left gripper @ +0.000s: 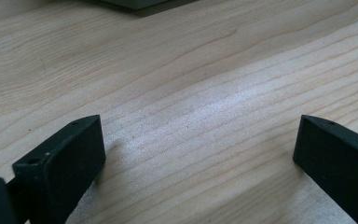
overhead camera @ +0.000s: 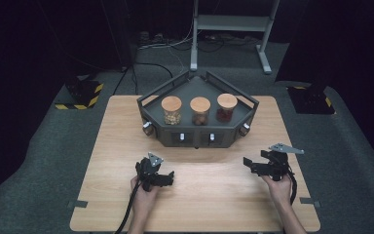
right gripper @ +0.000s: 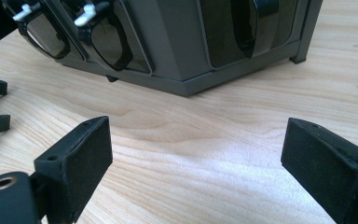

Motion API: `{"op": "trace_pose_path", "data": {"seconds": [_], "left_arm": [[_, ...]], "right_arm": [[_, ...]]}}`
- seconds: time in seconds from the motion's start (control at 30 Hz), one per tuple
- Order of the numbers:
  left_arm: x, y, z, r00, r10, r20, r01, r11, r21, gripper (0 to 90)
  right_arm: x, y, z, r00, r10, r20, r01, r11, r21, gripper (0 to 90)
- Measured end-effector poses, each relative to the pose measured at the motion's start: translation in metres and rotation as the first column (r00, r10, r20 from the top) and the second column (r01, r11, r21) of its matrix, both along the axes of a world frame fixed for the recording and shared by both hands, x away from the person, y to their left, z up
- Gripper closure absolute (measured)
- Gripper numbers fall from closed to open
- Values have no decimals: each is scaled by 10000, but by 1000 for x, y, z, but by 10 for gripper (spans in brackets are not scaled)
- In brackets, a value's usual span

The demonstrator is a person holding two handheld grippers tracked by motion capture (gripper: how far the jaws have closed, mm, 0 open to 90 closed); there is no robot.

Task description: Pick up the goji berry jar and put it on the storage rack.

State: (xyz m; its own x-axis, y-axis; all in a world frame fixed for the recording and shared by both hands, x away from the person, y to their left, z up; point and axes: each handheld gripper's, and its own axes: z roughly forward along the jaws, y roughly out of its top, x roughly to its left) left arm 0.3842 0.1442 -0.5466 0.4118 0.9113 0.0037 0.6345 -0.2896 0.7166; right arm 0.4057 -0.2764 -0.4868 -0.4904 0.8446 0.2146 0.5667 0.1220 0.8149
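Left tongs (overhead camera: 169,176): low over the bare desk (overhead camera: 214,195), jaws wide, nothing between them.
Right tongs (overhead camera: 247,162): jaws wide and empty too, aimed toward the rack's front.
Rack (overhead camera: 197,131): dark angled stand at the far middle of the desk, well apart from both tongs.
Jars: 3 cork-lidded ones upright on top, left jar (overhead camera: 171,110), middle jar (overhead camera: 200,111), right jar (overhead camera: 226,107).
Front panel (right gripper: 168,42): black loop handles with white tabs, seen in the right gripper view.
Step in hand: looks like an approach to the rack.
Doing it well: keep jaws wide, come in level, square up on 1 target before closing.
Watch for: clipping the rack rim.
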Motion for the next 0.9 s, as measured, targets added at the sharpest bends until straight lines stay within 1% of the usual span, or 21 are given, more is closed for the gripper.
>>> {"op": "trace_pose_path", "data": {"seconds": [0.1,0.3,0.37,0.63,0.8,0.9], "left_arm": [[0,0,0,10000,5,5,-5,10000,-8,23],[0,0,0,10000,-3,0,3,10000,2,23],[0,0,0,10000,-1,0,1,10000,2,23],[0,0,0,10000,-1,1,1,10000,1,23],[0,0,0,10000,-2,2,2,10000,1,23],[0,0,0,10000,-2,2,2,10000,1,23]], "right_arm": [[-2,-1,-3,10000,-56,-35,56,10000,5,86],[-5,-3,-8,9999,-121,-22,120,9996,-257,86],[-5,-3,-11,9999,-133,-55,132,9995,-279,86],[-8,1,-19,10000,-59,-29,56,9967,-811,86],[-10,3,-25,9999,-20,-151,6,9957,-921,86],[-11,3,-27,9999,-5,-151,-10,9949,-1006,86]]}}
